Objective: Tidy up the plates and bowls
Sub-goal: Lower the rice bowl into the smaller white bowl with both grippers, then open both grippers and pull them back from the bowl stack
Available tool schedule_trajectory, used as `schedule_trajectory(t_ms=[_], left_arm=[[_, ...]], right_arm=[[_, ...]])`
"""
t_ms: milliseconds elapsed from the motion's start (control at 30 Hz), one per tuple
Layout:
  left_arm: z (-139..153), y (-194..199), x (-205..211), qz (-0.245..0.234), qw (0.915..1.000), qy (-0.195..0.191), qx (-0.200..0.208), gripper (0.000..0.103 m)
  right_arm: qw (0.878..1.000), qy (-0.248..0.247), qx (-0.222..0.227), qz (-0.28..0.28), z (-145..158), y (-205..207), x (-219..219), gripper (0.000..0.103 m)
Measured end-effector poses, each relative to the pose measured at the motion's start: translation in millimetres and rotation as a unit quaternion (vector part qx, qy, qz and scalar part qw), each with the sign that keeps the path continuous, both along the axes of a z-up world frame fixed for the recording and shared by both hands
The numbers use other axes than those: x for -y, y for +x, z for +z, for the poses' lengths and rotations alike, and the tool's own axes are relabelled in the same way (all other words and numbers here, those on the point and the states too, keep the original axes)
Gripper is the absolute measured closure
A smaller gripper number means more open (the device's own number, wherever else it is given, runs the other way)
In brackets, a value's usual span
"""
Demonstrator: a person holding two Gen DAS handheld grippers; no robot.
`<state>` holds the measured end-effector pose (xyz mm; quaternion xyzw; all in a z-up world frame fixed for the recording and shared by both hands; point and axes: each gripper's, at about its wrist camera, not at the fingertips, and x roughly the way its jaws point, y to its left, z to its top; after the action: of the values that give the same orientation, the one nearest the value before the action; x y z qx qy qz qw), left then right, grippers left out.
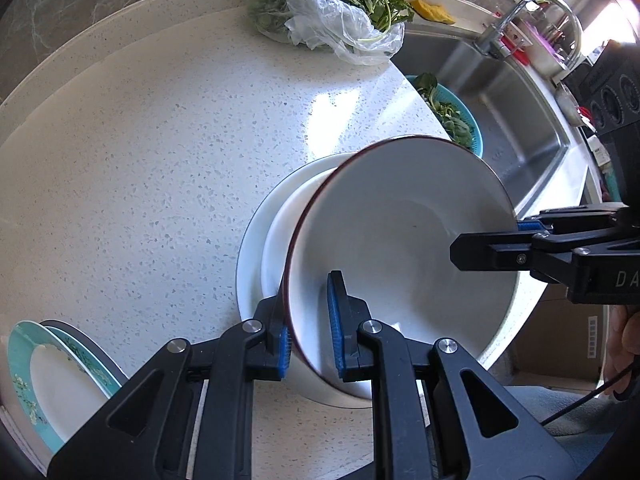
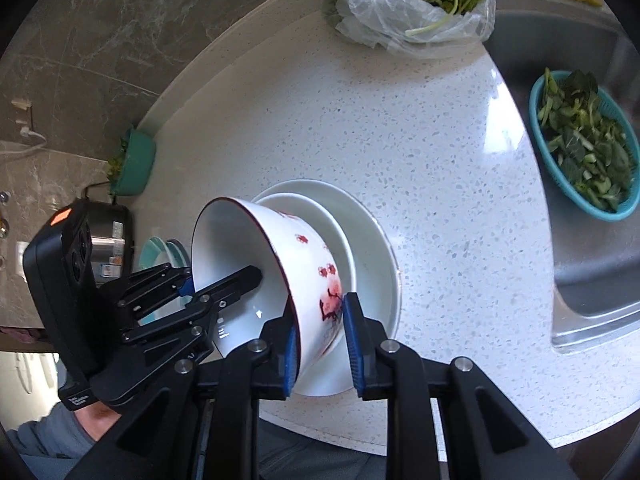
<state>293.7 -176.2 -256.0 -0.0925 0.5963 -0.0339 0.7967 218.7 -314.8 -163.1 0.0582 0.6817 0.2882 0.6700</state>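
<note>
Bright daylight, glare patches on the countertop [image 1: 328, 108], dark fisheye-bent edges.

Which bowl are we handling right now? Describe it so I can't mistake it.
On the white speckled counter left of the steel sink, find the stack of white dishes. The bowl sits tilted on top, gripped at opposite rims by both sets of jaws. Only it has a dark red rim and red flowers outside.
</note>
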Motion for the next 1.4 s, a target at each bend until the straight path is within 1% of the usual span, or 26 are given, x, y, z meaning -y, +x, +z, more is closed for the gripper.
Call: schedule_trajectory(t_ms=[33,133,233,267,300,367,500,567,667,733,767,800,833,900,1000,1100,1133,1167,1200,1233,1267,1300,1333,1400], left_arm=[[1.3,0.7,0.3,0.001,1.0,0.007,0.002,0.09],[0.5,2.1,-2.0,0.004,1.0,0.004,0.001,0.09],[0.6,2.3,-3.9,0.01,0.9999,0.005,0.002,0.09],[1.1,2.0,-4.8,0.012,0.9999,0.002,0.004,0.09],[1.5,1.6,-4.5,0.014,0.9999,0.001,0.007,0.087],[1.9,0.6,-4.9,0.019,0.9998,0.0,0.01,0.087],[3.5,-5.1,-10.1,0.039,0.9989,-0.019,0.019,0.087],[5.9,-9.1,-11.0,0.046,0.9982,-0.027,0.027,0.083],[11.2,-15.4,-8.7,0.056,0.9971,-0.031,0.04,0.073],[15.4,-20.0,-8.4,0.062,0.9957,-0.044,0.053,0.056],[19.3,-23.7,-7.7,0.066,0.9945,-0.05,0.064,0.052],[25.9,-28.3,-6.4,0.071,0.9932,-0.042,0.082,0.041],[30.1,-30.9,-6.4,0.074,0.9924,-0.034,0.092,0.037],[39.2,-38.4,-7.3,0.084,0.9897,-0.03,0.112,0.036],[43.0,-48.6,-12.1,0.101,0.988,-0.03,0.113,0.036],[44.6,-63.6,-15.4,0.104,0.9862,-0.043,0.121,0.036],[45.2,-69.2,-17.8,0.105,0.9846,-0.054,0.129,0.034],[45.2,-76.5,-20.5,0.109,0.9822,-0.068,0.138,0.031],[45.5,-85.4,-24.1,0.115,0.9786,-0.08,0.15,0.026],[46.1,-93.5,-26.9,0.119,0.9755,-0.087,0.163,0.02],[46.2,-100.1,-28.4,0.119,0.9742,-0.088,0.171,0.014],[45.7,-107.6,-28.7,0.117,0.9744,-0.084,0.172,0.001],[44.4,-113.3,-28.9,0.117,0.9748,-0.084,0.17,0.0],[39.7,-122.1,-27.2,0.119,0.9747,-0.093,0.165,0.0]], right_arm=[[1.0,-0.005,0.005,0.002,1.6,-0.3,-0.7,0.079],[0.998,-0.032,0.039,0.033,6.9,-5.2,-10.0,0.083],[0.998,-0.03,0.04,0.031,3.9,-2.8,-5.7,0.092],[0.998,-0.026,0.038,0.03,3.1,-2.0,-3.7,0.092],[0.998,-0.027,0.039,0.032,2.6,-2.1,-3.2,0.093],[0.998,-0.033,0.045,0.039,3.2,-2.5,-4.3,0.093],[0.998,-0.033,0.043,0.039,2.6,-3.2,-3.8,0.094],[0.998,-0.033,0.041,0.043,2.5,-3.2,-2.9,0.094],[0.997,-0.034,0.04,0.05,0.5,-2.6,-3.4,0.094],[0.997,-0.032,0.038,0.055,-1.3,-3.4,-3.5,0.094],[0.997,-0.03,0.037,0.058,-1.6,-3.1,-3.2,0.094],[0.997,-0.029,0.038,0.062,-1.7,-2.9,-3.5,0.092],[0.997,-0.022,0.038,0.065,-1.0,-2.6,-3.5,0.09],[0.996,-0.024,0.044,0.073,1.3,-2.1,-5.2,0.09],[0.995,-0.023,0.045,0.081,2.5,-2.4,-6.0,0.09],[0.996,-0.01,0.049,0.073,10.5,-3.8,-3.0,0.088],[0.996,-0.001,0.053,0.067,15.6,-3.3,0.2,0.087],[0.997,0.009,0.058,0.059,21.6,-2.2,4.2,0.079],[0.997,0.022,0.062,0.051,27.4,-0.3,10.1,0.068],[0.996,0.033,0.069,0.044,33.6,0.2,15.3,0.038],[0.995,0.037,0.08,0.039,39.6,-0.4,20.7,0.014],[0.994,0.034,0.092,0.036,43.9,-0.6,26.1,0.009],[0.993,0.028,0.104,0.037,47.1,-0.8,30.2,0.008],[0.992,0.013,0.113,0.047,49.6,-4.4,34.6,0.008]])
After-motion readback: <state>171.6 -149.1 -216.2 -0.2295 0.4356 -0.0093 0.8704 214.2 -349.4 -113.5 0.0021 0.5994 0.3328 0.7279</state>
